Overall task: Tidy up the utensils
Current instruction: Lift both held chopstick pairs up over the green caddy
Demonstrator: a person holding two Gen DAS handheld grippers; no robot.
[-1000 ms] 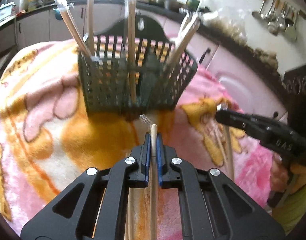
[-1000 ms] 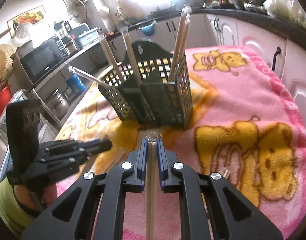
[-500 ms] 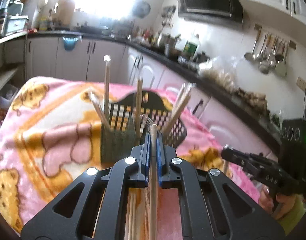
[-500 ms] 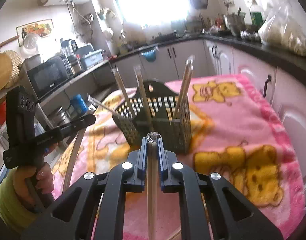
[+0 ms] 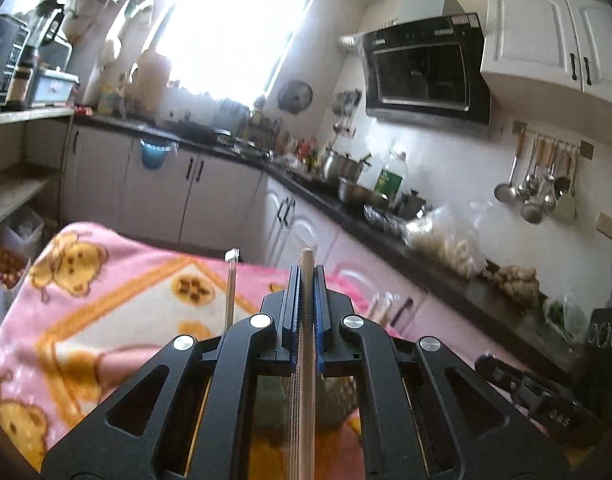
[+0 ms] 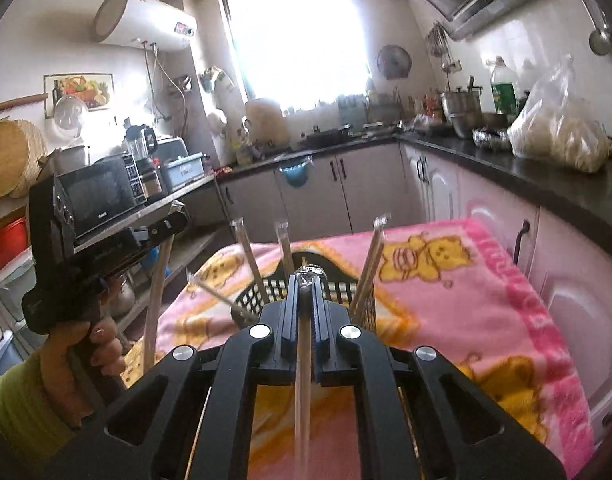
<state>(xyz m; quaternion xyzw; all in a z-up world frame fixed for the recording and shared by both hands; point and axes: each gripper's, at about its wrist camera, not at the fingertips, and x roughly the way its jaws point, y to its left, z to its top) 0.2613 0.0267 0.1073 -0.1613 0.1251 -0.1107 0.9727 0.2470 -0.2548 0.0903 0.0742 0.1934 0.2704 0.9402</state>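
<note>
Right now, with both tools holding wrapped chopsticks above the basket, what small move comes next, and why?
Probably lower the left tool so its chopstick drops into the basket: the stick hangs vertically and the basket holds others upright. The right tool can follow.

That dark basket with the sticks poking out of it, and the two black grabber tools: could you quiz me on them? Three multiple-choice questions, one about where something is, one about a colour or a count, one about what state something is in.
1. Where does the basket stand?
A. on the black countertop
B. on the pink bear-print blanket
C. on top of the microwave

2. In the right wrist view, how many wrapped chopsticks stand up out of the basket?
A. one
B. four
C. nine

3. What is the left gripper doing?
A. hanging open and empty
B. gripping a spoon
C. clamped on a wooden chopstick

Answers:
1 B: pink blanket shows on both sides of the basket.
2 B: four plastic-tipped sticks rise above its rim, one leaning far to the left.
3 C: the stick runs tight between its blue-padded fingers; the right gripper likewise holds a wrapped stick.
</note>
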